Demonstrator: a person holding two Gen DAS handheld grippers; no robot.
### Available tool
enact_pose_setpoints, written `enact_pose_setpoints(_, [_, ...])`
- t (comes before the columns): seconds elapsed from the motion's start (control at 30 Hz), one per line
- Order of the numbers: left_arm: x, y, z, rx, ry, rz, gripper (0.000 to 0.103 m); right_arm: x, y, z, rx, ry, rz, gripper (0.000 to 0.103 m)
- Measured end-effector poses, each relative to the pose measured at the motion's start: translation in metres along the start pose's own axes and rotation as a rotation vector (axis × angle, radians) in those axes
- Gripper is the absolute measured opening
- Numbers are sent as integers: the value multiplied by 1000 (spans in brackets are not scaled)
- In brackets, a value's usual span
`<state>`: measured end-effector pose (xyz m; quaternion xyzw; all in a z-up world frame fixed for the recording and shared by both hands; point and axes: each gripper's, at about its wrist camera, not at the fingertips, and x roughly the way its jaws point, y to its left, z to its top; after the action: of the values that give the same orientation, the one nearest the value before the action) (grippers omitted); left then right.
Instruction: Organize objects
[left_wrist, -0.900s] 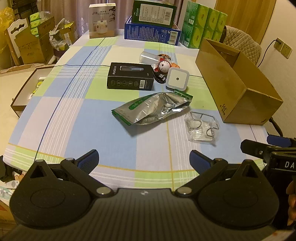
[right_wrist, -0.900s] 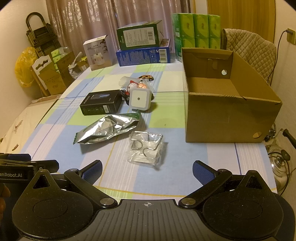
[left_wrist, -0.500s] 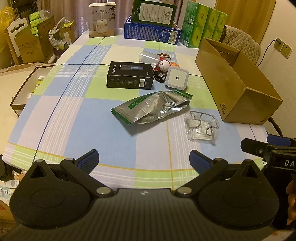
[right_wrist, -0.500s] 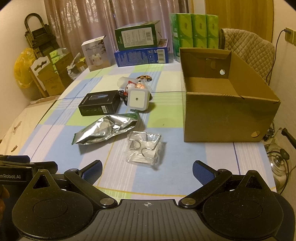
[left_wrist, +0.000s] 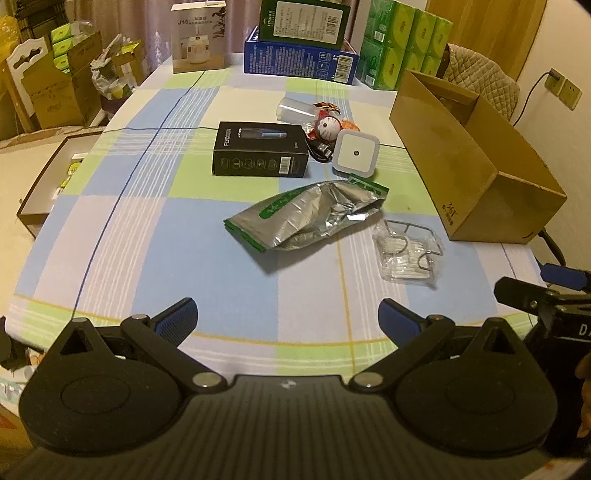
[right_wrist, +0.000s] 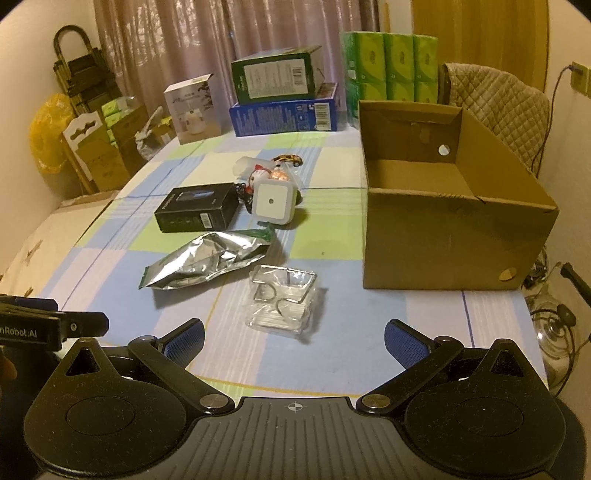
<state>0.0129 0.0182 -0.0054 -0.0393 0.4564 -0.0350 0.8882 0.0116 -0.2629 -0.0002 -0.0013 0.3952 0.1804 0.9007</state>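
Checked cloth in blue, green and white covers the table (left_wrist: 155, 236), and both claws hang over its near edge with nothing between their fingers. The left gripper (left_wrist: 287, 317) is spread wide, its blue pads apart; the right gripper (right_wrist: 294, 338) is spread wide too. A foil pouch (left_wrist: 306, 216) lies crumpled mid-table, with a clear packet (right_wrist: 282, 299) holding wire hooks just beside it, closest to the right gripper. Behind the pouch sit a black box (left_wrist: 260, 153) and a white square night light (right_wrist: 272, 202), with a small doll (left_wrist: 327, 127) close behind the light. An open carton (right_wrist: 454, 236) stands upright to the right, well apart from the pouch.
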Motion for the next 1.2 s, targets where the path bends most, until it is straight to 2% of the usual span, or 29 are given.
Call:
enact_pose_setpoints(0.1, [6, 4, 10, 39, -4, -9, 103, 4, -1, 0, 8, -9, 5, 101])
enact_pose_setpoints(0.2, [15, 5, 21, 119, -8, -9, 102, 13, -1, 2, 20, 2, 20, 101])
enact_pose_setpoints(0.43, [44, 12, 50, 247, 55, -36, 102, 47, 4, 10, 23, 49, 35, 100])
enact_pose_setpoints(0.57, [61, 16, 65, 299, 68, -43, 102, 74, 9, 12, 38, 82, 33, 89])
enact_pose_setpoints(0.87, [104, 16, 88, 399, 100, -101, 102, 129, 10, 15, 54, 113, -40, 86])
enact_pose_setpoints(1.07, [130, 10, 97, 473, 125, -136, 102, 151, 9, 21, 69, 121, -42, 85])
enact_pose_setpoints(1.13, [136, 6, 100, 506, 135, -150, 102, 155, 9, 22, 61, 120, -47, 68])
enact_pose_setpoints(1.2, [140, 0, 102, 543, 146, -166, 102, 155, 8, 23, 56, 117, -47, 66])
